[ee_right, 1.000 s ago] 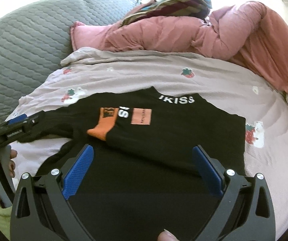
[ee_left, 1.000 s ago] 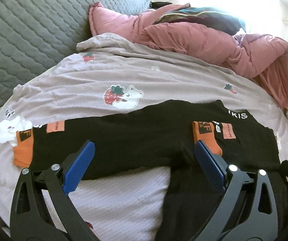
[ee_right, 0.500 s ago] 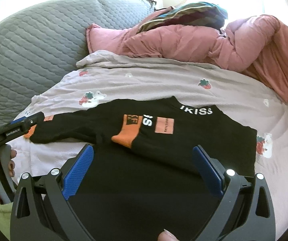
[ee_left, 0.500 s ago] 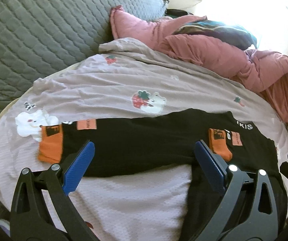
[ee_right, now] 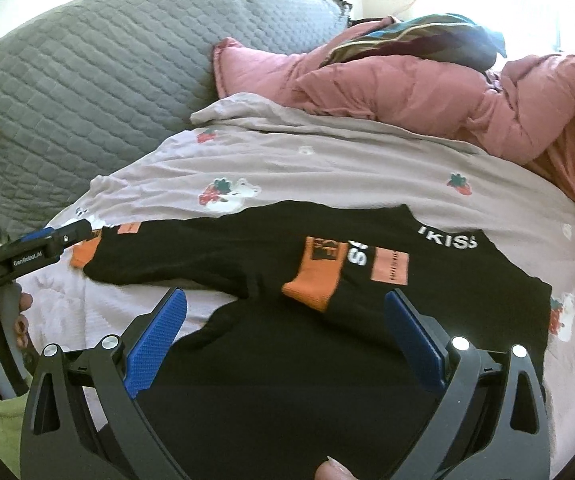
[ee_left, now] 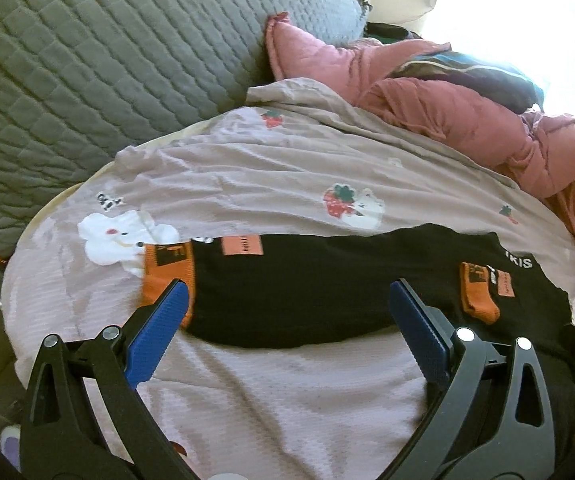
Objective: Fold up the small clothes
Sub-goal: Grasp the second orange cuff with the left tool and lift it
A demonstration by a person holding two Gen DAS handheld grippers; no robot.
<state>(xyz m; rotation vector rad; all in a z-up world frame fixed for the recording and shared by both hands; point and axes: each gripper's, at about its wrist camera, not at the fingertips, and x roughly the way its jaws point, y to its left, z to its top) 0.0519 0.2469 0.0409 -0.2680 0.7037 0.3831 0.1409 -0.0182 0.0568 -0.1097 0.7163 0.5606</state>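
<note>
Hovering released and empty, the left claw [ee_left: 287,312] and right claw [ee_right: 283,320] overlook the black sweater [ee_right: 327,340] spread on the sheet [ee_left: 271,392].

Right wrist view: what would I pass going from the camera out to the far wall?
Open right gripper → black long-sleeved top with orange cuffs → pale mauve strawberry-print bedsheet → crumpled pink quilted blanket → dark striped cloth lying on the blanket.
</note>
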